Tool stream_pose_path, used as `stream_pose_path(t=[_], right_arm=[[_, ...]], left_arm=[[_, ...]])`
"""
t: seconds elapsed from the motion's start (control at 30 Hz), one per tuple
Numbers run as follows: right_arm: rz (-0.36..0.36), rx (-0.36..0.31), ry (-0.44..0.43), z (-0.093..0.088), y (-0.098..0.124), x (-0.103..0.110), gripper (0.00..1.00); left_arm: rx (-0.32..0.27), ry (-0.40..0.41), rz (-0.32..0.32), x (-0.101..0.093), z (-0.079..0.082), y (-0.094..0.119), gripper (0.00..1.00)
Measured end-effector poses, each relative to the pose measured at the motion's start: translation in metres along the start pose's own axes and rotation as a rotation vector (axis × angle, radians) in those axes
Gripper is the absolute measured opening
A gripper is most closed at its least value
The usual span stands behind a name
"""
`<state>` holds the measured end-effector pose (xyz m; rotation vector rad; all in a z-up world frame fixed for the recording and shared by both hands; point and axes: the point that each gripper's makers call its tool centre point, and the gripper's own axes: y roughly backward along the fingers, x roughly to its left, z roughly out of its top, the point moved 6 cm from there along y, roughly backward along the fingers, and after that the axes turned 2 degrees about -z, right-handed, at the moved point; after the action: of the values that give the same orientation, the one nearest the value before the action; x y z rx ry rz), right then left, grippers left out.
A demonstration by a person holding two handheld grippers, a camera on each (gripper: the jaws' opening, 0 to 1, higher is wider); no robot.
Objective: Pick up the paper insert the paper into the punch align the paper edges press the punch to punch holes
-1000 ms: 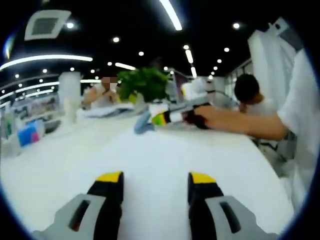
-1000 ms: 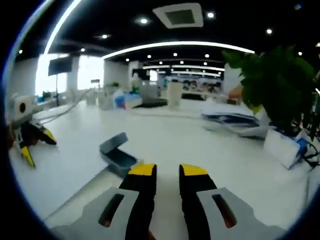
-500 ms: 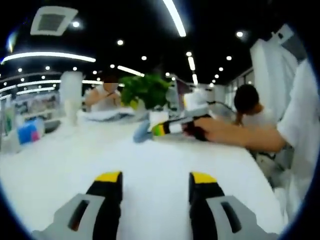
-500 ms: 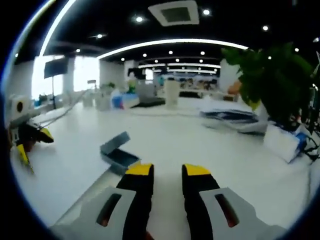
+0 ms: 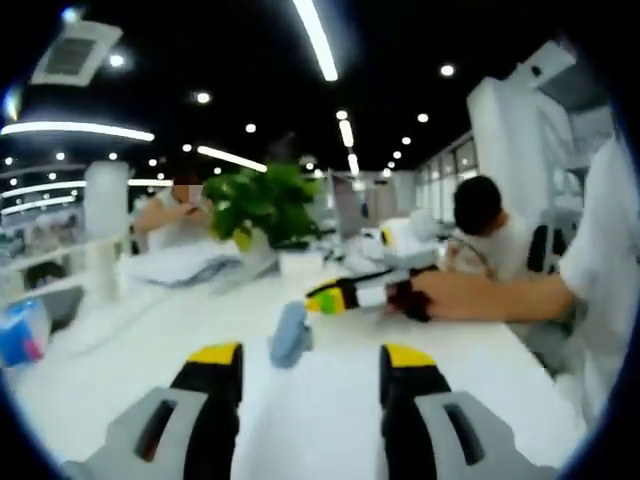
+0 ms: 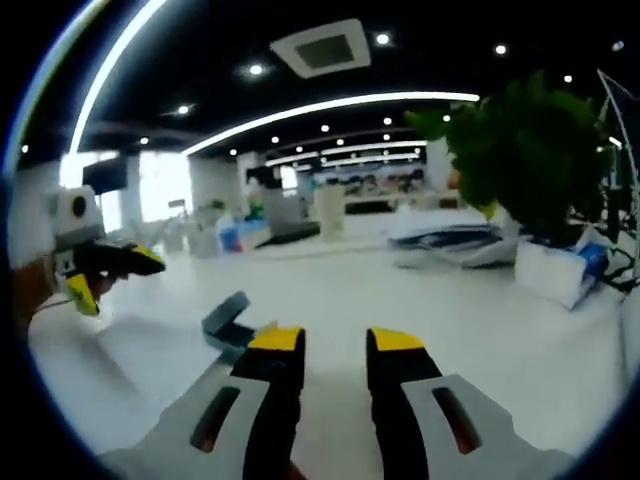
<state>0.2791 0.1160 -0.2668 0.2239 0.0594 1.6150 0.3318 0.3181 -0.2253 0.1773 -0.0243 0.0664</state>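
A blue-grey hole punch (image 5: 290, 333) sits on the white table (image 5: 330, 400), just beyond my left gripper (image 5: 311, 355), whose yellow-tipped jaws stand wide apart with nothing between them. In the right gripper view the punch (image 6: 228, 325) lies with its lid raised, left of my right gripper (image 6: 336, 340), which is open and holds nothing. A hand (image 5: 430, 295) brings the right gripper (image 5: 340, 297) in from the right, above and past the punch. The left gripper (image 6: 100, 265) hangs above the table at the left, jaws apart. I cannot tell a white sheet from the white table.
A green potted plant (image 5: 262, 200) stands behind the punch, with a stack of papers (image 5: 180, 262) to its left. The plant (image 6: 525, 150) and white boxes (image 6: 560, 270) line the right side. People sit at the far side (image 5: 175, 210) and at the right (image 5: 480, 215).
The left gripper has lifted off the table and turned level. The punch now sits lower and closer in the left gripper view. Both views have tilted upward a little.
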Motion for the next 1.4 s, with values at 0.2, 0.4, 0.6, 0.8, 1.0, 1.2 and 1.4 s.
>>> stream_pose_path(t=[0.2, 0.4, 0.6, 0.8, 1.0, 1.2, 1.4], right_arm=[[0.004, 0.003, -0.019, -0.001, -0.001, 0.0, 0.29], [0.004, 0.012, -0.01, -0.002, -0.002, 0.001, 0.29], [-0.005, 0.01, -0.015, -0.003, -0.003, -0.001, 0.3], [-0.018, 0.011, -0.012, -0.003, -0.003, -0.002, 0.3], [-0.018, 0.017, -0.004, -0.003, -0.004, -0.002, 0.3], [-0.012, 0.023, 0.015, -0.004, -0.005, 0.001, 0.3], [-0.01, 0.025, 0.025, -0.004, -0.005, 0.002, 0.3]], left_arm=[[0.048, -0.014, -0.092, 0.014, -0.007, -0.038, 0.55], [0.064, -0.007, -0.145, 0.022, -0.015, -0.062, 0.5], [0.067, -0.01, -0.194, 0.023, -0.025, -0.082, 0.5], [0.035, -0.004, -0.229, 0.02, -0.026, -0.088, 0.49], [0.036, -0.042, -0.228, 0.02, -0.035, -0.089, 0.41], [0.015, -0.048, -0.227, 0.019, -0.036, -0.091, 0.4], [0.036, -0.061, -0.223, 0.016, -0.039, -0.092, 0.38]])
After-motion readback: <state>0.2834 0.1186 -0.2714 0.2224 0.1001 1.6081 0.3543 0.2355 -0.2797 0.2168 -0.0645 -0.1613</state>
